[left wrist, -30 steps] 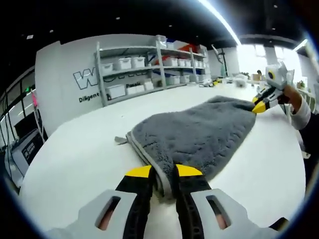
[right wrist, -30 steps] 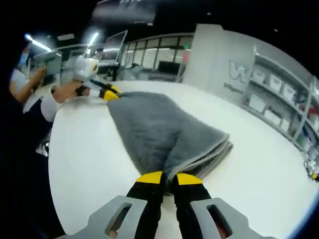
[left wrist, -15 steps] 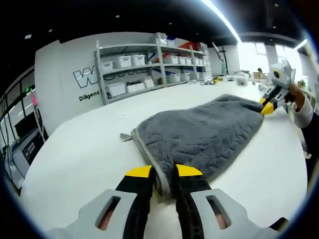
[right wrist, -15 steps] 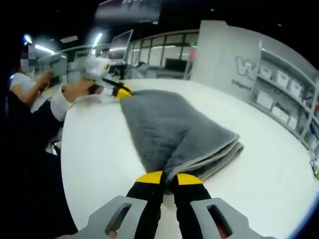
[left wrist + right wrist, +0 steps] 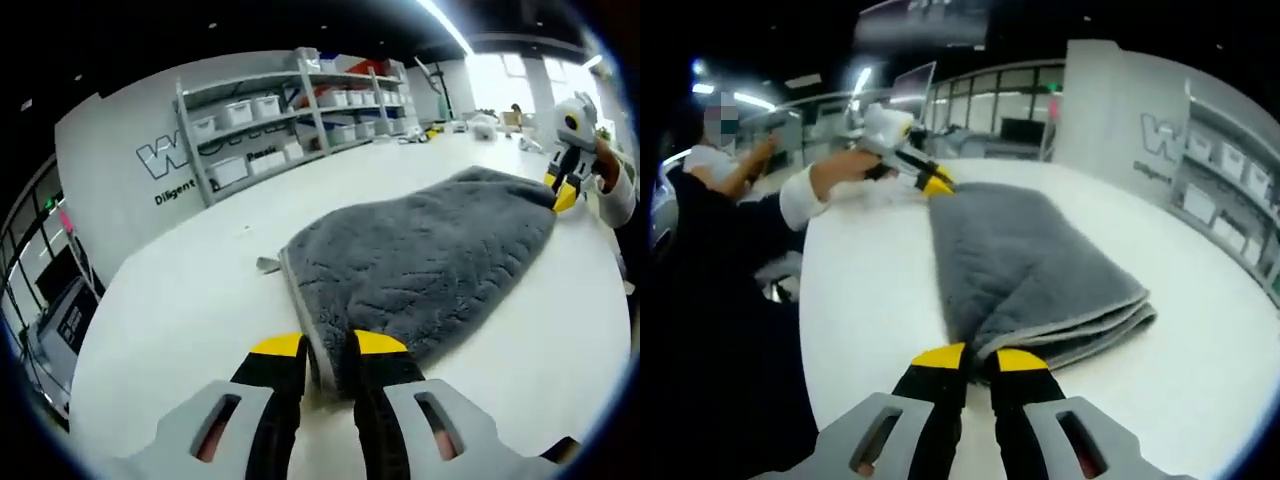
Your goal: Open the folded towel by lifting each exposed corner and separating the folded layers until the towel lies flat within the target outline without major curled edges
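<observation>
Left gripper view: the left gripper point(image 5: 328, 350) rises from the bottom edge with its yellow-tipped fingers point(image 5: 278, 349) clamped on the near corner of the grey towel point(image 5: 430, 265), which lies on the white table point(image 5: 180, 330). The towel is plush and still folded, with a paler hemmed edge running away from the grip on the left and a small tab projecting at its far left corner; the pile surface is softly rumpled. At the towel's far end the right gripper point(image 5: 563, 195) meets the opposite corner, a hand point(image 5: 606, 172) behind it. Beyond the table stand shelves point(image 5: 300, 115) with white bins against a grey wall bearing partial lettering. Right gripper view: the right gripper point(image 5: 980, 362) has its fingers point(image 5: 938, 360) closed on a corner of the towel point(image 5: 1025, 270), whose stacked layers show as parallel edges at the right. The towel stretches across the table point(image 5: 870, 320) to the left gripper point(image 5: 932, 184), which pinches the far corner, held by a hand point(image 5: 845, 165) with a white cuff. A dark sleeve occupies the left side, and glazed partitions stand in the background.
</observation>
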